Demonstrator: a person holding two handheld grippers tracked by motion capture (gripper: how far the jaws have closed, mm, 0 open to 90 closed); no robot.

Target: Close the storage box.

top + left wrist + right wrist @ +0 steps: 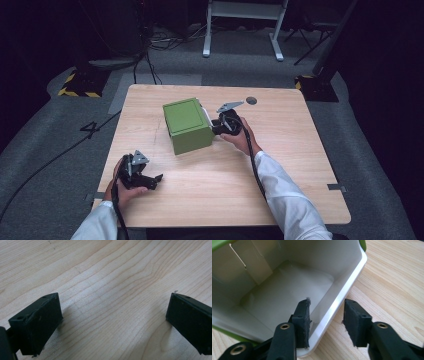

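Slippage threatens: right gripper (325, 322) straddles the green, white-lined cardboard box's (187, 125) thin rim, jaws unclosed; left gripper (113, 325) idles wide, holding nothing, over wooden counter (112, 272).

White sleeves (287, 200), black grippers (grey plates), trailing cables (255, 165)

Both grippers wide-jawed: left gripper (156, 180) low, right gripper (216, 127) forward
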